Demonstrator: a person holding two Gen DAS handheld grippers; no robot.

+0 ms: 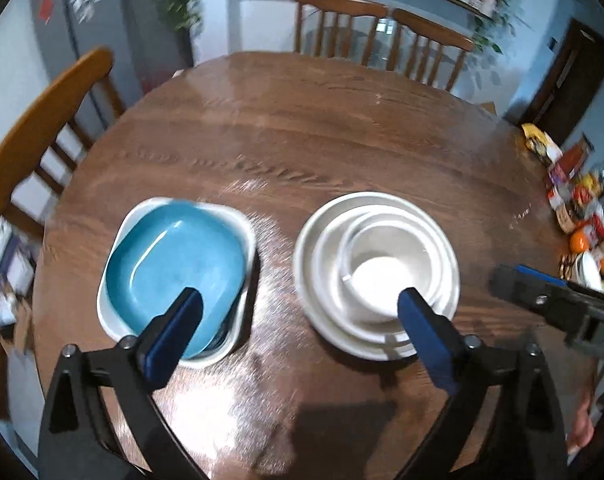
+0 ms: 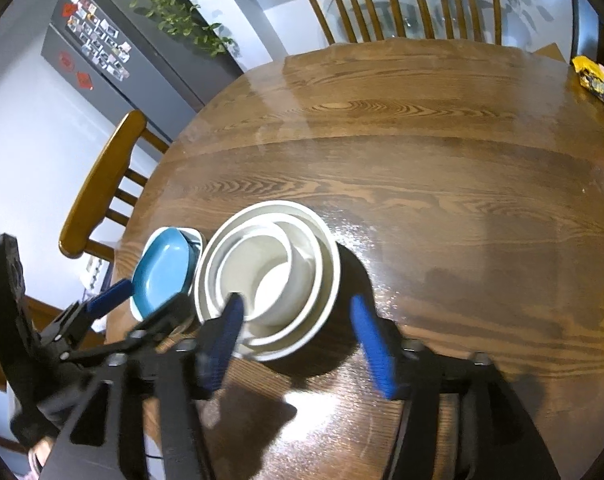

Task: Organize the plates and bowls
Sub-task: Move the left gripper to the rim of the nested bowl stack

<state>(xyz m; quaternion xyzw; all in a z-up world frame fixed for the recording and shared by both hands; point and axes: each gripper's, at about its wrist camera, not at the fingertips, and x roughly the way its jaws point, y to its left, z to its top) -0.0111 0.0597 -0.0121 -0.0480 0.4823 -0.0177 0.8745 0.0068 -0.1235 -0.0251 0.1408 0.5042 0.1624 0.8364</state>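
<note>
So both stacks look pretty much sorted on the round wooden table [image 1: 342,128]: a teal squarish dish [image 1: 173,256] nested in a white squarish dish [image 1: 237,220] on the left, and on the right a white bowl [image 1: 378,276] sitting inside a pile of round white plates [image 1: 318,240]. The two piles sit side by side, near each other but not touching.

The left gripper [image 1: 302,320] has its jaws spread wide with nothing between them; one blue pad hangs over the near edge of the teal dish, the other over the near edge of the round stack, so it straddles the gap between the piles. The right gripper [image 2: 302,332] is roughly half open, also empty, with one pad over the near rim of the round stack and the other off to its right over bare wood.

What matters for any next move: both piles lie just beyond the fingertips, toward the far side. Left hand is closer to the teal dish, right hand to the bowls. Looks nearly done to me.
</note>
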